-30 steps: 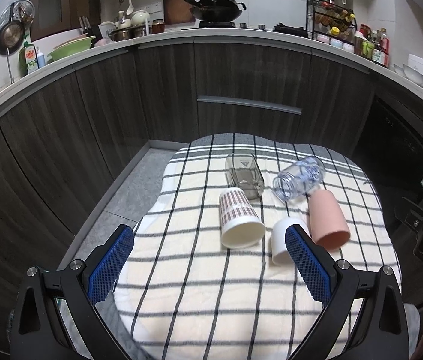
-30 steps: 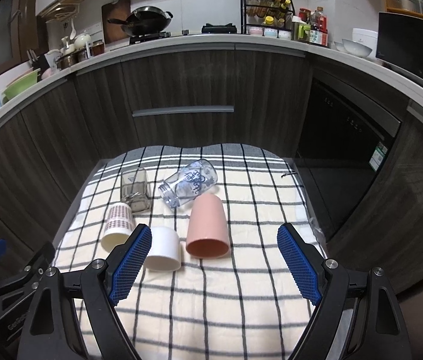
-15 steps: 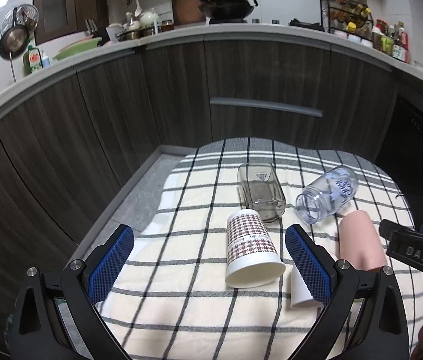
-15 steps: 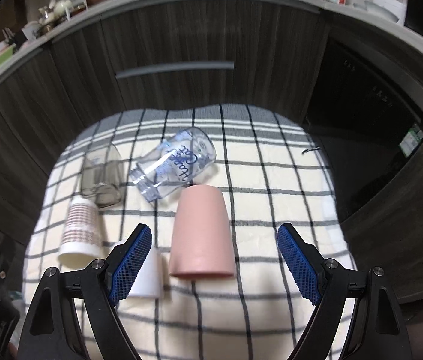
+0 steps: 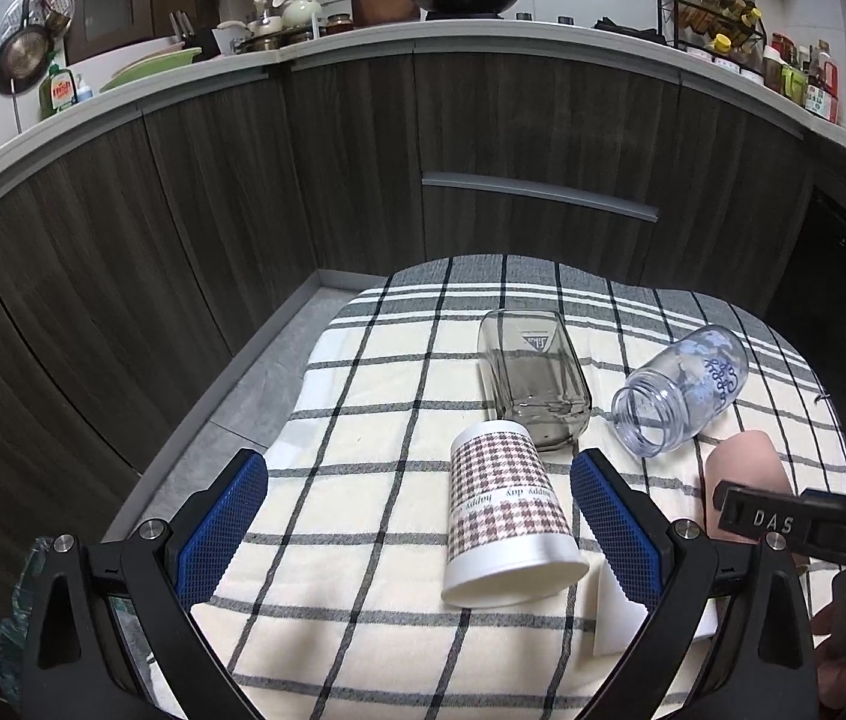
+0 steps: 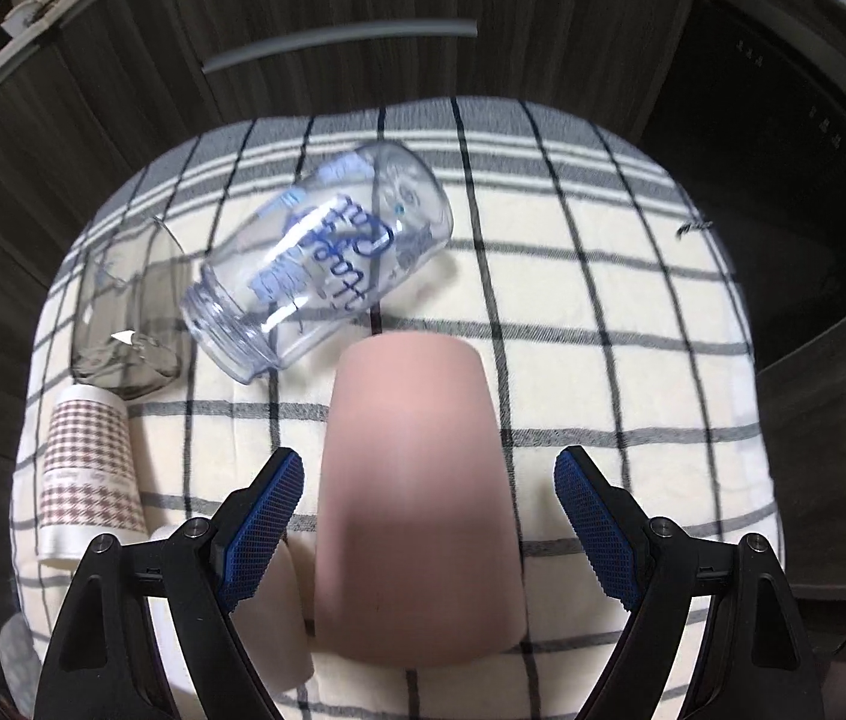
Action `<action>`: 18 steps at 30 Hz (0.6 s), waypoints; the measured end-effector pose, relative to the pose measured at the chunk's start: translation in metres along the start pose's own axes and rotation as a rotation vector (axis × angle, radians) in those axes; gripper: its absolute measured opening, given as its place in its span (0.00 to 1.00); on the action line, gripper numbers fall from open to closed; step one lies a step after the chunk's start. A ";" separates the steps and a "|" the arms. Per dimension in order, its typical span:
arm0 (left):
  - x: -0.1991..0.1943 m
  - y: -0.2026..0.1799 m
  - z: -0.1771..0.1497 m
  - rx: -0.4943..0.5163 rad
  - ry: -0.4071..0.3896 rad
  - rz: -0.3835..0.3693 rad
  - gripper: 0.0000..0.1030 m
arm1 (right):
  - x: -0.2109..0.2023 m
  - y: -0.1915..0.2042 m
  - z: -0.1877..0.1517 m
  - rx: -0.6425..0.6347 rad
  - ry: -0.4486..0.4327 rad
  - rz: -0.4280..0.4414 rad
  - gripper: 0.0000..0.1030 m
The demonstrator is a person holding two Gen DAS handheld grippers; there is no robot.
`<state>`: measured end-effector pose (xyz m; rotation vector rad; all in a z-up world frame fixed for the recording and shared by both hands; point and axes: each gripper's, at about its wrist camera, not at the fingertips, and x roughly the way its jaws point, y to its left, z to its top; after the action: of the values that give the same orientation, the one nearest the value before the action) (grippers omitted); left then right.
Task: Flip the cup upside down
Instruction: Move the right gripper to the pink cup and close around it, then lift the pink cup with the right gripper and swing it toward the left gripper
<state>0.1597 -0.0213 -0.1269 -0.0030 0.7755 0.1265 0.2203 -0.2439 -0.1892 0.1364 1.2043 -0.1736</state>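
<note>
A: State the position of the pink cup (image 6: pixel 417 492).

B: It lies on its side on the checked cloth (image 6: pixel 633 312). The right gripper (image 6: pixel 429 516) is around it, jaws spread wide, one blue pad on each side. Neither pad touches the cup wall.

A: What lies around the pink cup?

B: Beyond it, just off its far end, a clear jar with blue lettering (image 6: pixel 321 264) lies on its side. Left of the pink cup lies a houndstooth-patterned cup (image 5: pixel 507 516), and beyond that one a smoky glass tumbler (image 5: pixel 534 387), also on its side. A white cup (image 6: pixel 294 570) lies just beside the pink cup's left flank, partly hidden by the gripper finger.

A: And the left gripper (image 5: pixel 417 531)?

B: Jaws fully apart, holding nothing. The houndstooth-patterned cup lies between its pads, nearer the right one.
</note>
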 end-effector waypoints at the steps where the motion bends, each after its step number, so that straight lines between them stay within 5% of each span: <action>1: 0.002 0.000 0.000 -0.001 0.002 -0.002 1.00 | 0.004 0.000 0.000 0.004 0.008 -0.002 0.83; 8: 0.022 -0.003 0.001 0.004 0.030 -0.005 1.00 | 0.016 -0.001 0.000 0.011 0.033 -0.001 0.81; 10: 0.024 -0.004 0.001 0.006 0.035 -0.005 1.00 | 0.020 -0.002 0.000 0.012 0.041 0.035 0.68; 18: 0.016 -0.004 0.002 0.014 0.027 -0.017 1.00 | 0.001 -0.001 -0.003 0.007 -0.003 0.046 0.68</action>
<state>0.1734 -0.0233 -0.1369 0.0016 0.8031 0.1048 0.2178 -0.2443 -0.1907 0.1700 1.1963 -0.1376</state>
